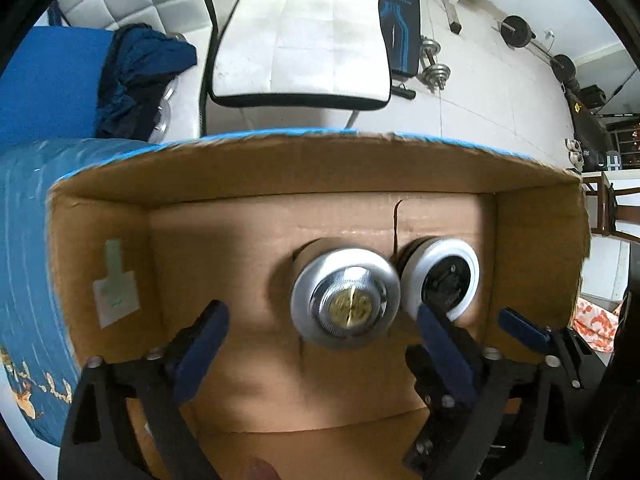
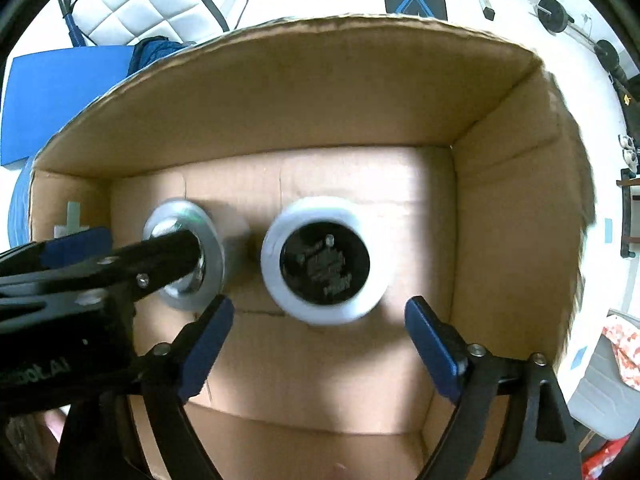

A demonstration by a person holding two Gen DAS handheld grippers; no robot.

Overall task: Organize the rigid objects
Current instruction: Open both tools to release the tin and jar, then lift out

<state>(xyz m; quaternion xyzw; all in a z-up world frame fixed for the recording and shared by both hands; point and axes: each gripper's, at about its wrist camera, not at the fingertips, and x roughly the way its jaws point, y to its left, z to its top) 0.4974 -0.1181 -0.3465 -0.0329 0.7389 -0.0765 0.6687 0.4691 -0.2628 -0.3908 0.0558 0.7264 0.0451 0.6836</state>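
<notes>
An open cardboard box [image 1: 112,220] [image 2: 512,200] holds two round containers standing side by side on its floor. The silver-topped one [image 1: 346,304] has a gold centre, and the white one [image 1: 440,284] has a black top. My left gripper [image 1: 320,312] hangs open over the silver container, its blue pads apart from it on both sides. My right gripper [image 2: 320,306] is open around the white container [image 2: 324,264], with a gap at each pad. In the right wrist view the left gripper's finger [image 2: 168,250] covers part of the silver container [image 2: 184,216].
The box rests on a blue patterned cover [image 1: 24,260]. Beyond it stand a white quilted chair [image 1: 304,40], a dark blue garment [image 1: 140,68] and a blue mat [image 2: 60,96]. Dumbbells [image 1: 434,68] and a barbell [image 1: 520,32] lie on the tiled floor.
</notes>
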